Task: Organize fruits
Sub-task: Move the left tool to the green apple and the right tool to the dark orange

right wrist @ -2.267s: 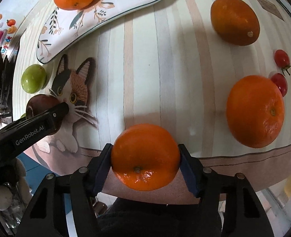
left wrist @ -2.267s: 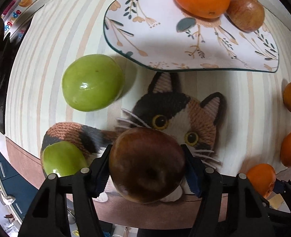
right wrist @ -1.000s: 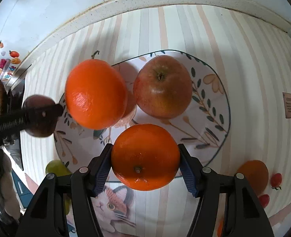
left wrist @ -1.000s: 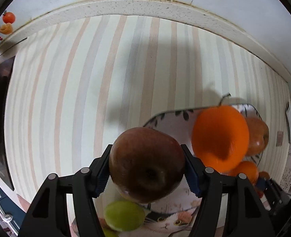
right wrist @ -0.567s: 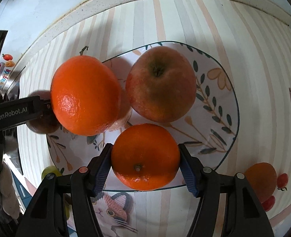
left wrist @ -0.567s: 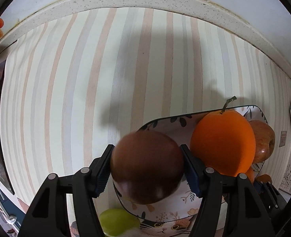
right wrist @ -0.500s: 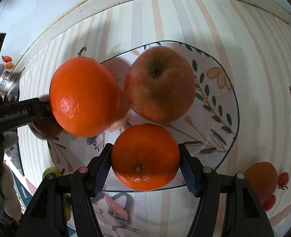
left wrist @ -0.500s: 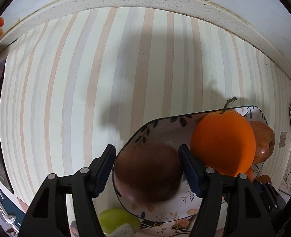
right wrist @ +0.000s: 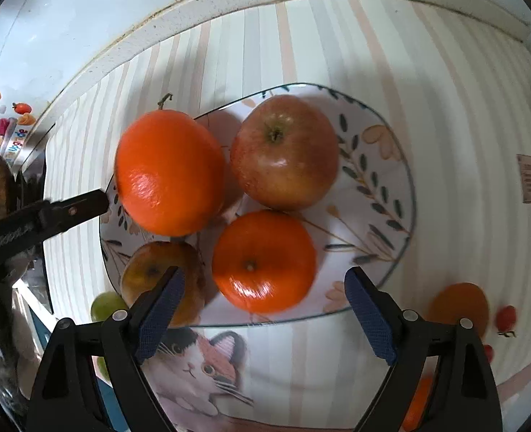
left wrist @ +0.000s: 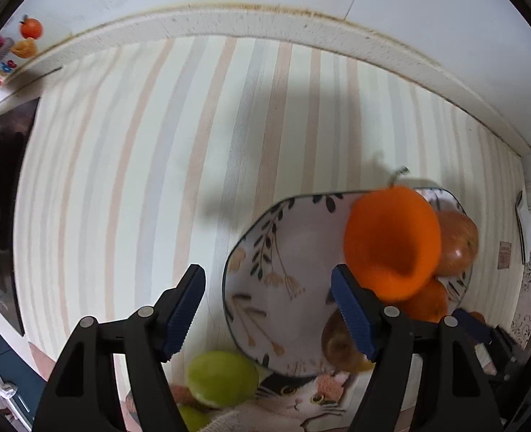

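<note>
Both claws, left gripper (left wrist: 267, 306) and right gripper (right wrist: 263, 307), are gaping wide, holding nothing; green fruit (left wrist: 222, 378) beside the plate (right wrist: 391, 194) is looking firm, slippery, needing mid-girth grasping.

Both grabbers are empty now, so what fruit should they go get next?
Probably the left gripper should drop back to the green fruit on the cat mat. Both grippers are open, four fruits sit on the plate, and this one lies closest.

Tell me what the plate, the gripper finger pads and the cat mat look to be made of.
Plate: probably glazed ceramic, smooth white with printed leaves and a thin dark rim.
Finger pads: likely blue rubber; a fine grid texture shows.
Cat mat: seemingly woven or tufted textile; its surface looks fuzzy and yarn-like, though softly focused.
</note>
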`<state>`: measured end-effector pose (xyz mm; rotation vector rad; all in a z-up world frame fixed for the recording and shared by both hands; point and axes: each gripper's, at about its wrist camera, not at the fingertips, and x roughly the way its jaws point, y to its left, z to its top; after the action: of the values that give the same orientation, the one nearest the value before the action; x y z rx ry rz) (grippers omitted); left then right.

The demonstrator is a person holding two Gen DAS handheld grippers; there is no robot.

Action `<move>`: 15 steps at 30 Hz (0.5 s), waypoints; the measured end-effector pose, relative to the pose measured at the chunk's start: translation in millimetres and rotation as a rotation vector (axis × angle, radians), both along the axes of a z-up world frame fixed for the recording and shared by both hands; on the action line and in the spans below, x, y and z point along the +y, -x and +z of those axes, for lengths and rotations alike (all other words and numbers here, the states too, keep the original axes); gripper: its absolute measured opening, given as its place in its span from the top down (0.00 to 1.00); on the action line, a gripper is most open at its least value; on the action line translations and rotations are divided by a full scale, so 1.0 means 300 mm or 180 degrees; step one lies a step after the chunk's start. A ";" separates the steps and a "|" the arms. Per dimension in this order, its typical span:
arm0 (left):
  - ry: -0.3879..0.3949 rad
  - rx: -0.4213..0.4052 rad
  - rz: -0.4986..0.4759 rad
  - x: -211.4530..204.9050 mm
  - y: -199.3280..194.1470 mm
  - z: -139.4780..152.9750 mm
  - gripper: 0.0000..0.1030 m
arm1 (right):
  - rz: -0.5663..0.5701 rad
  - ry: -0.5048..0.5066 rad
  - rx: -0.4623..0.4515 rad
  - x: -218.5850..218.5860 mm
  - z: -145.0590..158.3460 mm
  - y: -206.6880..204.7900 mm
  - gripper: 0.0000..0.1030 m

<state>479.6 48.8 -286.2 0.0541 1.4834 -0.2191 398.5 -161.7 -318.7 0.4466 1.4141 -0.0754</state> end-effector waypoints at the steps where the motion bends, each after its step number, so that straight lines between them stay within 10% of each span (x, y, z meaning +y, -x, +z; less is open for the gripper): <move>1: 0.0001 -0.0062 -0.0015 0.002 0.026 0.018 0.31 | 0.0032 0.0043 -0.0032 0.001 0.018 0.009 0.10; 15: -0.0048 -0.0748 -0.0073 -0.043 0.333 0.275 0.31 | 0.0383 0.0412 -0.0572 0.042 0.295 0.194 0.10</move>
<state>379.6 35.8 -203.6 0.1055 1.2509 -0.2128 340.4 -149.1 -230.1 0.2541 1.2480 -0.0283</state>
